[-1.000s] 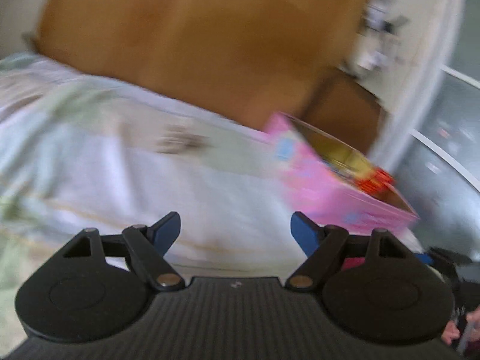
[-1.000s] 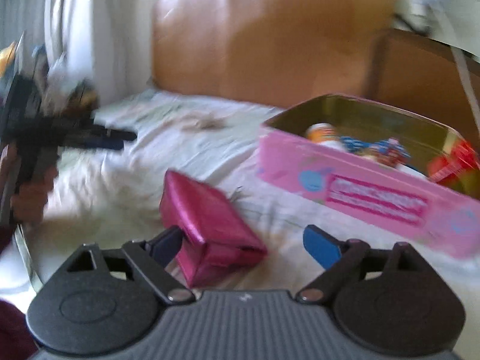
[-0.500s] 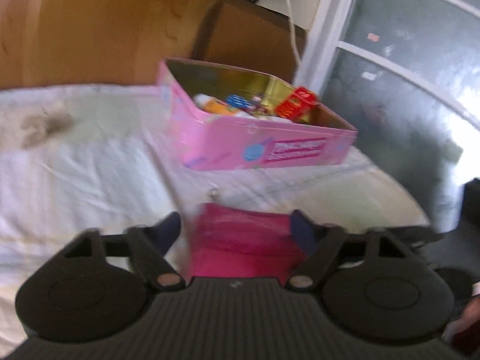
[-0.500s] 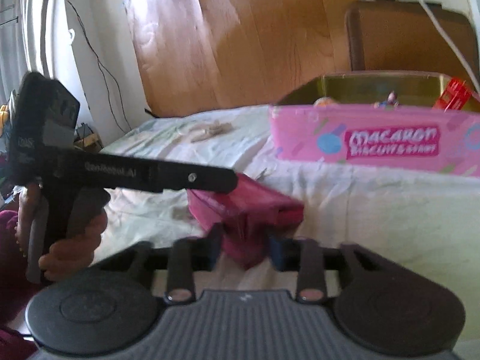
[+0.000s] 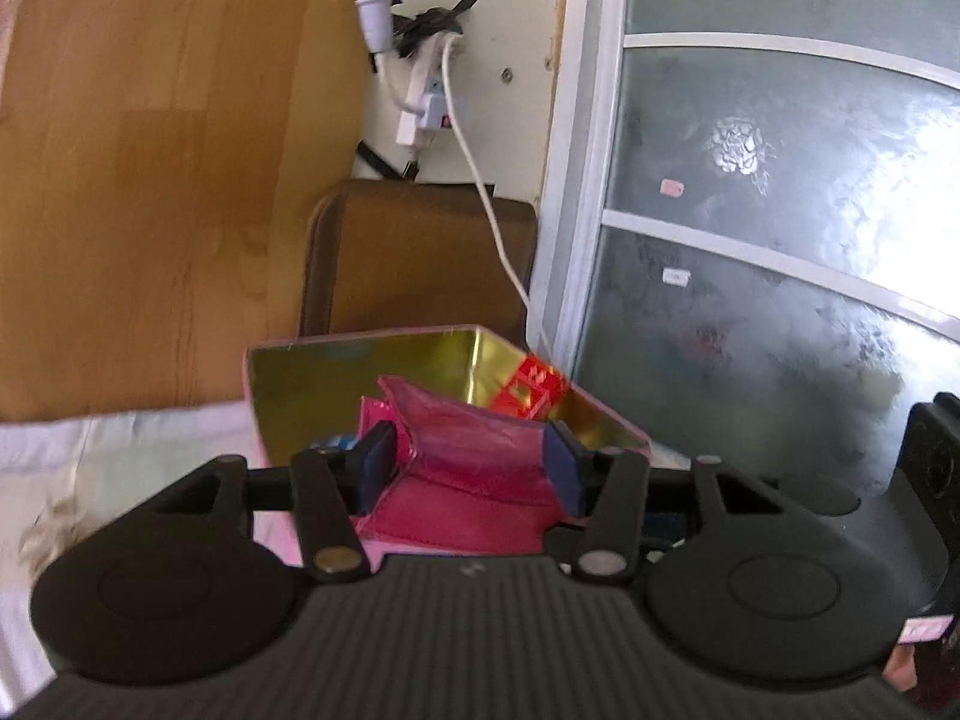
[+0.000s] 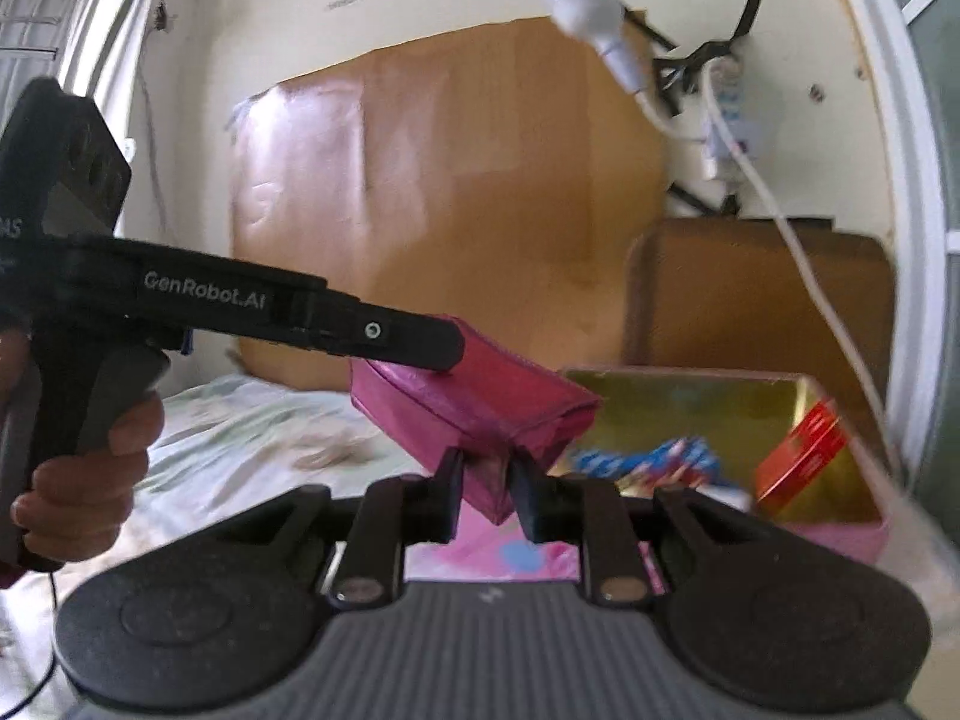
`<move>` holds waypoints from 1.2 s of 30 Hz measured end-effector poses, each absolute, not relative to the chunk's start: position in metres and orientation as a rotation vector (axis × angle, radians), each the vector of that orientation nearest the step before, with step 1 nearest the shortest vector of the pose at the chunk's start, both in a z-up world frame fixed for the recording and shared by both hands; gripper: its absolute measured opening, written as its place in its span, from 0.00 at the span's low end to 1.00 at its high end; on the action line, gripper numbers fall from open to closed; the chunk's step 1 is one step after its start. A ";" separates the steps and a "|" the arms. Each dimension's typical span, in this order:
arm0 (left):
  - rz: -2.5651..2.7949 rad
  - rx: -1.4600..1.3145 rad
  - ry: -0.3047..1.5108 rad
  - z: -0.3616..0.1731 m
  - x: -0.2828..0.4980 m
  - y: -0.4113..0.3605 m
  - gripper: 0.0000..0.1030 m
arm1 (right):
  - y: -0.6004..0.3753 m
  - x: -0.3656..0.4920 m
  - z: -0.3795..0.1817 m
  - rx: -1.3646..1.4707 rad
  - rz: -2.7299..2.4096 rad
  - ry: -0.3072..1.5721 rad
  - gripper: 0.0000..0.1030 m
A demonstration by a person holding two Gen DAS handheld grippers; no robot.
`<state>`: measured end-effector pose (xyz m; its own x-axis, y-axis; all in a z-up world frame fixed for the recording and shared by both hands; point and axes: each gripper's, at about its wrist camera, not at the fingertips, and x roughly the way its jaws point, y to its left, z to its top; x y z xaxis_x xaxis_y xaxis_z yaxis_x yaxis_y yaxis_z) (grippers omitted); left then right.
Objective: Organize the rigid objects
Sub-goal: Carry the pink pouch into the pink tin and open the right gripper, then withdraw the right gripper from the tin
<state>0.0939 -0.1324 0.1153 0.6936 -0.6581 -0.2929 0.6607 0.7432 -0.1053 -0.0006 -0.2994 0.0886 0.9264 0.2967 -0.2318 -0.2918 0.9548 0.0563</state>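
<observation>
A magenta pouch (image 5: pixel 474 450) is held in the air by both grippers, just in front of and above the open pink tin (image 5: pixel 360 360). My left gripper (image 5: pixel 468 468) is shut on its wide sides. My right gripper (image 6: pixel 486 489) is shut on its lower corner, and the pouch (image 6: pixel 480 402) tilts up to the left there. The left gripper's finger (image 6: pixel 384 336) lies across the pouch's top in the right wrist view. The tin (image 6: pixel 708 408) has a gold inside and holds a red box (image 6: pixel 804 456) and blue-wrapped items (image 6: pixel 648 462).
The tin stands on a bed with a pale sheet (image 6: pixel 252 426). A wooden headboard (image 6: pixel 450 210) and a brown panel (image 6: pixel 756 294) are behind it. A white cable (image 5: pixel 480 180) hangs from a wall socket down to the tin. A frosted glass door (image 5: pixel 780 240) is at the right.
Both grippers closed on the pouch, which lay on the sheet, and lifted it up toward the tin. The left gripper was open one second ago.
</observation>
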 end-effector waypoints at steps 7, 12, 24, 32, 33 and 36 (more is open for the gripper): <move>-0.680 0.051 0.357 0.104 0.142 -0.174 0.55 | -0.327 0.070 0.071 0.077 0.243 0.329 0.18; -0.480 0.136 0.434 0.081 0.188 -0.207 0.74 | -0.313 0.141 0.053 -0.022 0.056 0.405 0.24; -0.333 0.119 0.441 0.096 0.147 -0.183 0.74 | -0.322 0.099 0.057 0.158 0.048 0.361 0.27; -0.306 0.178 0.405 0.104 0.089 -0.169 0.74 | -0.319 0.033 0.071 0.287 0.062 0.277 0.30; -0.305 0.174 0.403 0.105 0.081 -0.164 0.74 | -0.318 0.028 0.073 0.297 0.062 0.269 0.30; -0.297 0.156 0.395 0.106 0.063 -0.152 0.75 | -0.314 0.010 0.078 0.313 0.068 0.251 0.30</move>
<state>0.0631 -0.1521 0.1056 0.8807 -0.2533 -0.4002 0.3135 0.9451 0.0917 0.0098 -0.3137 0.0776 0.9666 0.1047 -0.2339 -0.0271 0.9495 0.3127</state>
